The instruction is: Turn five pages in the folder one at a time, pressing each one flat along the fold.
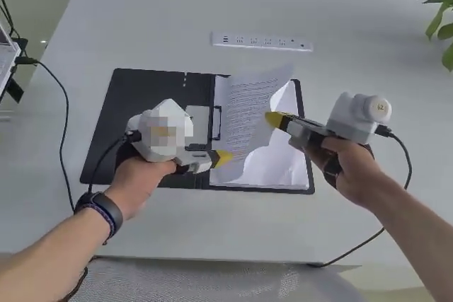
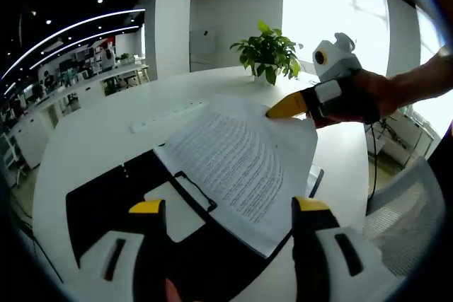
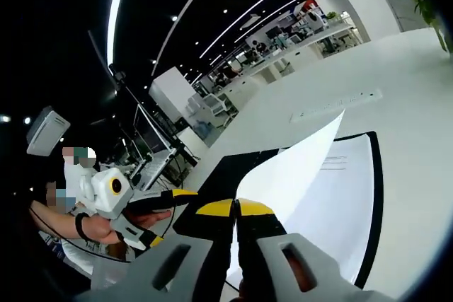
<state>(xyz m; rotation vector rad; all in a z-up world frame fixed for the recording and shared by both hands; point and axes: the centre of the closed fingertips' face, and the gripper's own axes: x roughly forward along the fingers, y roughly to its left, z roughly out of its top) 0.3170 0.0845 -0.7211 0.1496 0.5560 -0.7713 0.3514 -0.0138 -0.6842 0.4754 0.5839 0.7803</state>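
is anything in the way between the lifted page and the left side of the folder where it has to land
Yes. The left gripper, jaws open, hovers over the lower part of the left cover by the fold, in the path of the page, which the right gripper pinches by its edge.

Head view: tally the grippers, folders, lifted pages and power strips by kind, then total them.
Folder: 1
Lifted page: 1
Power strip: 1
Grippers: 2, left gripper, right gripper
Total: 5
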